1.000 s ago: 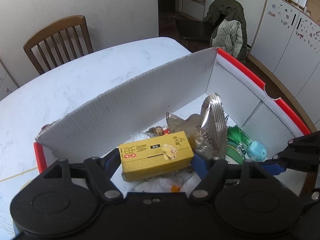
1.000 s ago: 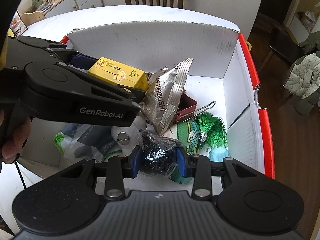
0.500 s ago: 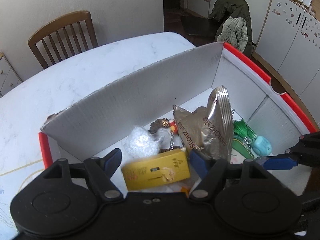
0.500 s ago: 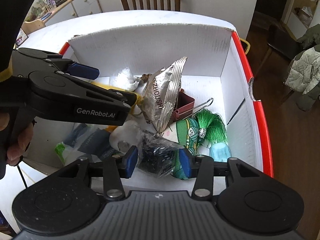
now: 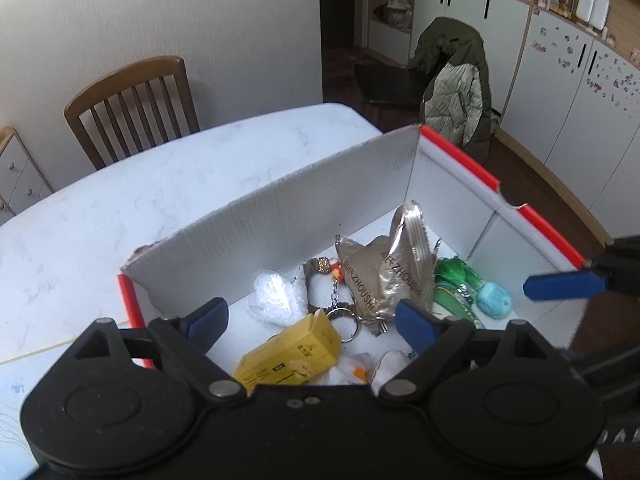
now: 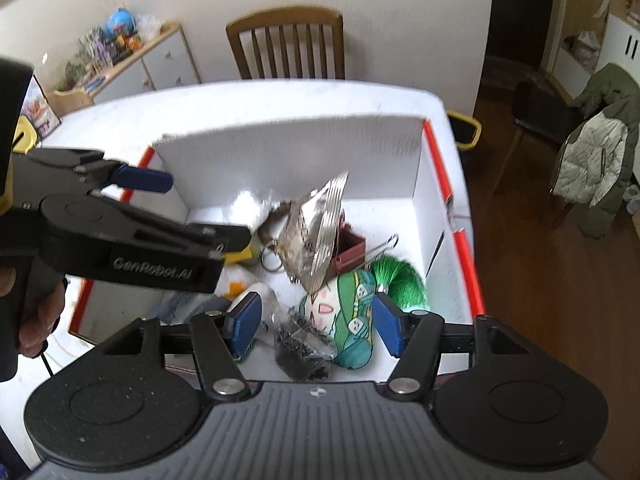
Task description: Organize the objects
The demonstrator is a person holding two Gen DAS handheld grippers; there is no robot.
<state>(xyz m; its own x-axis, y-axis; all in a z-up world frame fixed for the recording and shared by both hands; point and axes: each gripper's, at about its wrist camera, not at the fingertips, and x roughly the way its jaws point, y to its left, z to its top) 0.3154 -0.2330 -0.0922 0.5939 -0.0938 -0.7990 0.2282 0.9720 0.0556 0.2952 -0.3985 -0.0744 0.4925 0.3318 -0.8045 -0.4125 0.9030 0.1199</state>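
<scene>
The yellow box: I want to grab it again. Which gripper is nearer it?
Left. The left gripper hangs open right above the yellow box; the right gripper sits farther off, over the black-bits bag.

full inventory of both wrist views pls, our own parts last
box: 1, white with red rim, on table
table: 1, white, under box
yellow carton: 1, yellow, in box, near side, lying free
foil bag: 1, silver, box middle, standing up
keyring: 1, metal, beside foil bag
clear bag: 1, whitish, by far wall
tassel: 1, green, box right side
black bag: 1, clear with dark bits, near edge
chair: 1, brown wood, behind table
jacket: 1, green, on another chair
left tool: 1, black with blue pads, open, empty
right tool: 1, same, open, empty
</scene>
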